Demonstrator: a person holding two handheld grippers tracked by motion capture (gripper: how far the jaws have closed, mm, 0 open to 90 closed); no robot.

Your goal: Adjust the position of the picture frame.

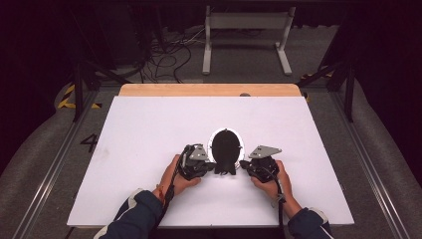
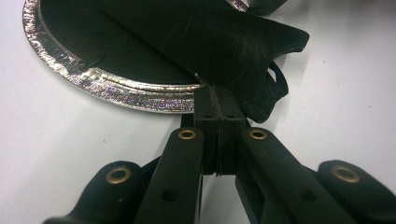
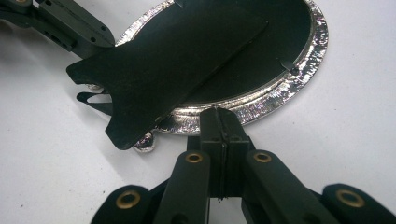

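At counter centre, just ahead of both hands: oval picture frame [image 1: 227, 148], face down, black matte backing, embossed silvery rim. Black easel stand [image 3: 173, 65], flat and fishtailed at the foot, lifted off the backing. Left tool [image 1: 211, 164] and right tool [image 1: 244, 163] fully closed, nothing gripped, tips at the rim on either side. Judged midway: stand opened, frame not yet set upright. White counter [image 1: 149, 134], smooth.
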